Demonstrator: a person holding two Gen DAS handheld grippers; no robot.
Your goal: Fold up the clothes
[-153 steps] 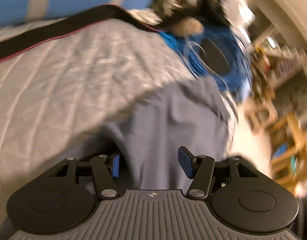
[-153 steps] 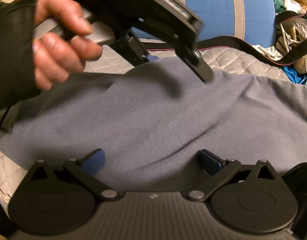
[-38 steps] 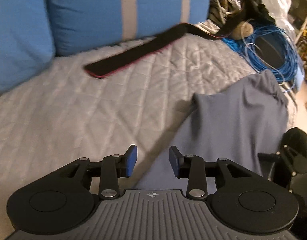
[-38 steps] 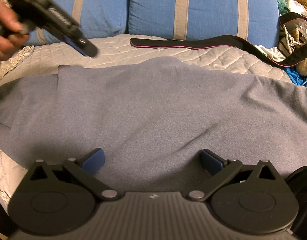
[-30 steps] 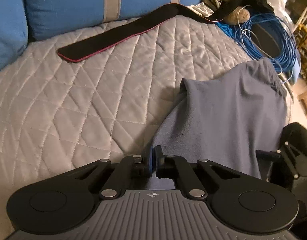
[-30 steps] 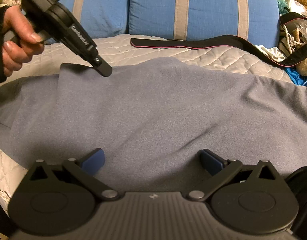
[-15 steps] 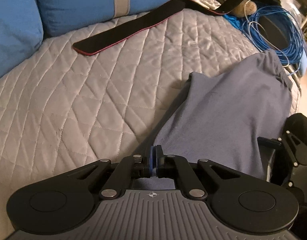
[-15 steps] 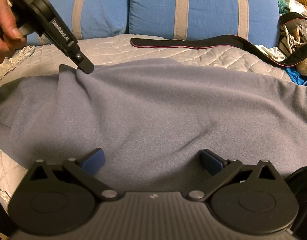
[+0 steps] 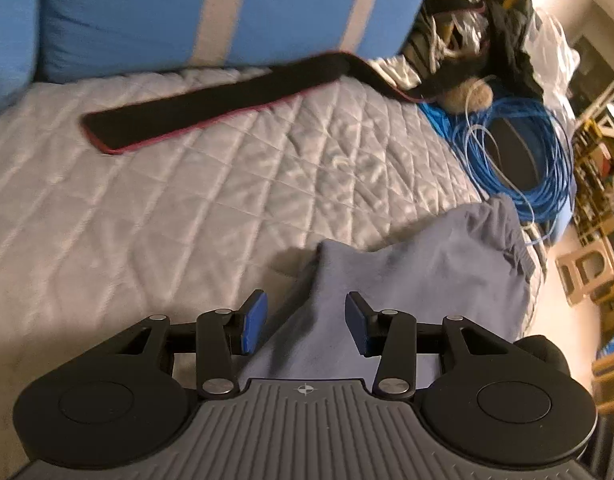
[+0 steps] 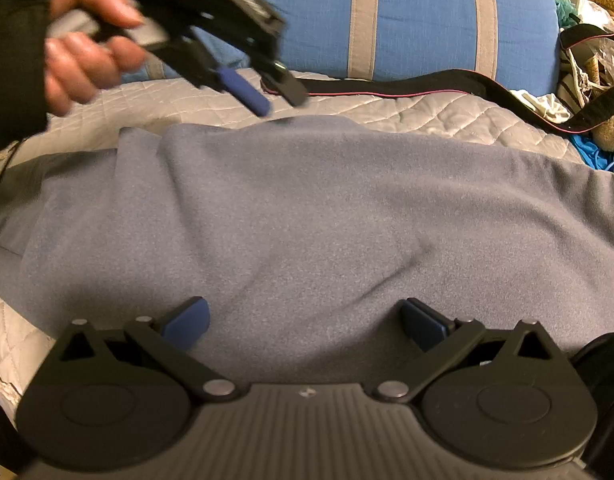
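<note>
A grey-blue garment [image 10: 307, 208] lies spread over the quilted bed [image 10: 407, 112]. In the left wrist view its far edge [image 9: 427, 280] forms a small raised fold. My left gripper [image 9: 305, 308] hovers just above that fold with its jaws opening; the cloth lies below the gap and the pads do not touch it. The right wrist view shows the same left gripper [image 10: 279, 104], held in a person's hand [image 10: 79, 68] above the garment's far edge. My right gripper [image 10: 303, 316] stands wide open over the near part of the garment, gripping nothing.
Blue pillows with grey stripes [image 10: 407, 12] line the back of the bed. A black strap with a pink edge [image 9: 211, 108] lies on the quilt [image 9: 187, 208]. A coil of blue cable [image 9: 523, 160], a plush toy [image 9: 467, 96] and cluttered bags sit off the right side.
The left gripper was shut on the garment's far edge and lifting it. It has now opened, let the cloth drop and risen away. The right gripper has not moved.
</note>
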